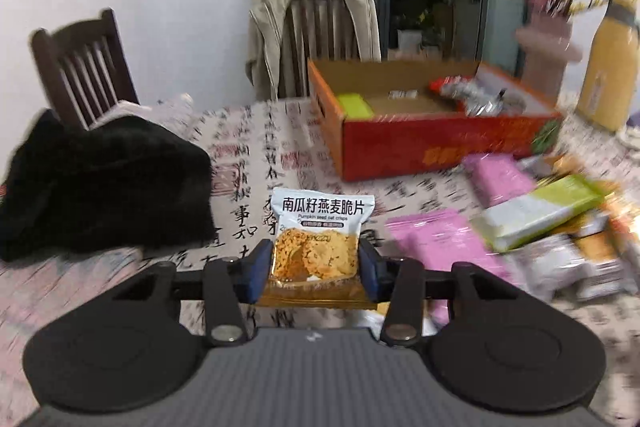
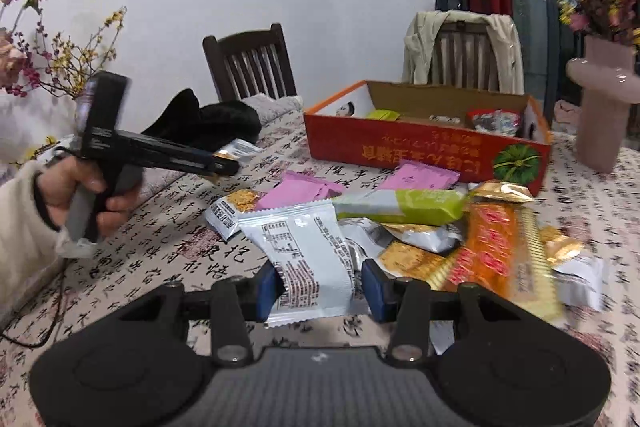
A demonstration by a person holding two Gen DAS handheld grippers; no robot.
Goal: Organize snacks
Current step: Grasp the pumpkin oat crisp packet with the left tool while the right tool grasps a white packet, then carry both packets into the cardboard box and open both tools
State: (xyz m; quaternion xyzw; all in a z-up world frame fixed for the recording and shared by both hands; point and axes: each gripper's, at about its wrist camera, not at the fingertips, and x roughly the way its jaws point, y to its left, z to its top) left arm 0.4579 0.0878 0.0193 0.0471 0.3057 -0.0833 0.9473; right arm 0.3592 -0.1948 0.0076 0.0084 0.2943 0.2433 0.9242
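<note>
My left gripper [image 1: 314,263] is shut on a pumpkin seed oat crisps packet [image 1: 316,231], white on top and gold below, held above the table. It also shows from the side in the right wrist view [image 2: 224,163]. My right gripper [image 2: 320,287] is shut on a silver-white snack packet [image 2: 308,259] showing its printed back. A pile of snack packets [image 2: 440,227], pink, green, orange and gold, lies on the table before the red cardboard box [image 2: 420,151]. The box [image 1: 436,143] holds a green packet and some wrapped snacks.
A black cloth [image 1: 100,183] lies at the table's left. Two wooden chairs [image 1: 80,67] stand behind, one draped with a beige jacket [image 1: 316,27]. A pink vase [image 2: 604,103] with flowers and a yellow bottle [image 1: 608,75] stand to the right of the box.
</note>
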